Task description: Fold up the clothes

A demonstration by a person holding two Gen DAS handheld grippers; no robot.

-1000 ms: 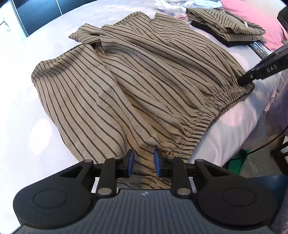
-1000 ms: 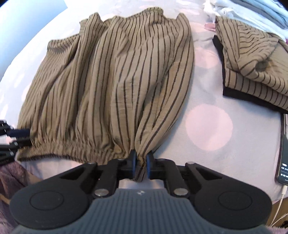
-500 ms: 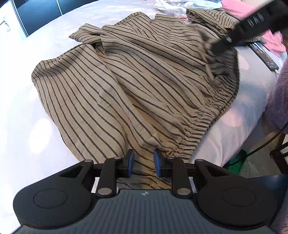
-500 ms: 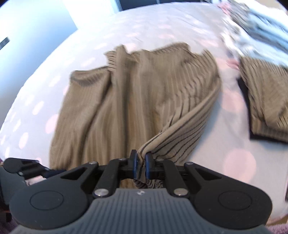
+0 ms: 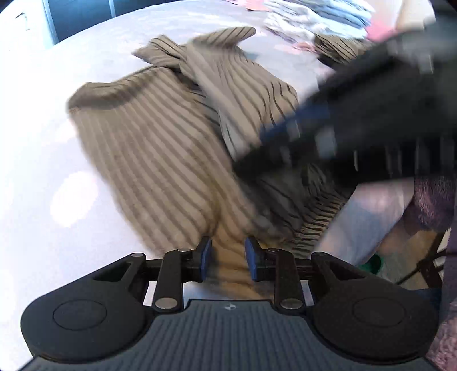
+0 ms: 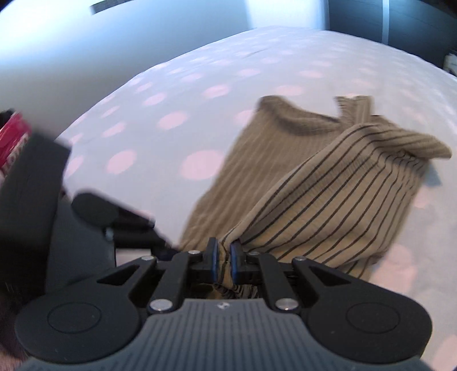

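Note:
A tan garment with dark stripes (image 5: 148, 148) lies on the bed, one half doubled over the other. My left gripper (image 5: 228, 256) has a bunch of its near edge between the blue pads; the jaws are opening slightly and the cloth still fills the gap. My right gripper (image 6: 225, 256) is shut on the gathered waistband corner, and the striped cloth (image 6: 342, 199) trails from it across the lower layer. In the left wrist view the right gripper (image 5: 257, 162) is a blurred black shape just above the fold. The left gripper (image 6: 160, 239) shows close by in the right wrist view.
The bed sheet (image 6: 171, 120) is white with pink dots. A folded striped piece (image 5: 340, 48) and a heap of pale clothes (image 5: 314, 17) sit at the back right. A fuzzy purple sleeve (image 5: 434, 199) and the bed's edge are on the right. Something red (image 6: 14, 134) lies far left.
The right gripper has swung across the bed with the waistband corner, towards the left gripper, folding the garment over itself. The left gripper has shifted a little, with cloth bunched between its pads.

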